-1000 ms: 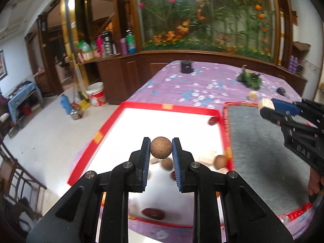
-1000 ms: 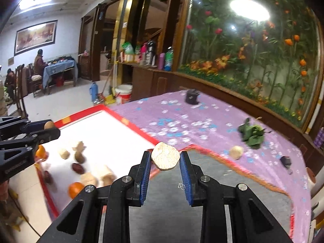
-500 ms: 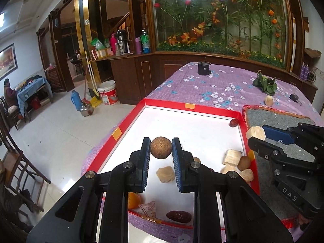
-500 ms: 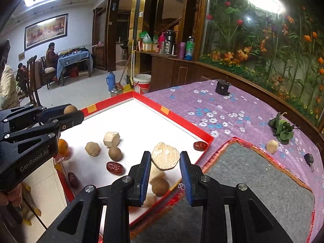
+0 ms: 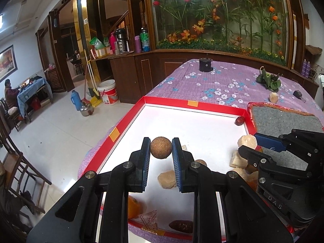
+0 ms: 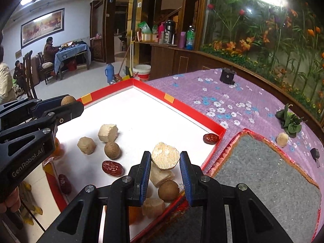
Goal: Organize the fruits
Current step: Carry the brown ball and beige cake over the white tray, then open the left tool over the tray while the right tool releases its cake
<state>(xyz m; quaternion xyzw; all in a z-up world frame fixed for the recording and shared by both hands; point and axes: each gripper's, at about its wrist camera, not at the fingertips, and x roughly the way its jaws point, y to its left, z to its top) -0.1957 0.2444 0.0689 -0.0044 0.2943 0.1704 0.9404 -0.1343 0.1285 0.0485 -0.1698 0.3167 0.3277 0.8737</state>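
Carrying fruit over red-rimmed tray: left gripper clamping brown ball, right gripper pinching pale chunk; lowering to bare middle before loosening, avoiding the crowded near edge.

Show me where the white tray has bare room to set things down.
The white tray is bare across its far half, between the far red rim and the red date. The grey mat is bare too. It is crowded near the chunks and brown balls.

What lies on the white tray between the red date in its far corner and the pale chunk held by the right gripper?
Nothing: in the right wrist view, bare white tray separates the red date from the pale chunk.
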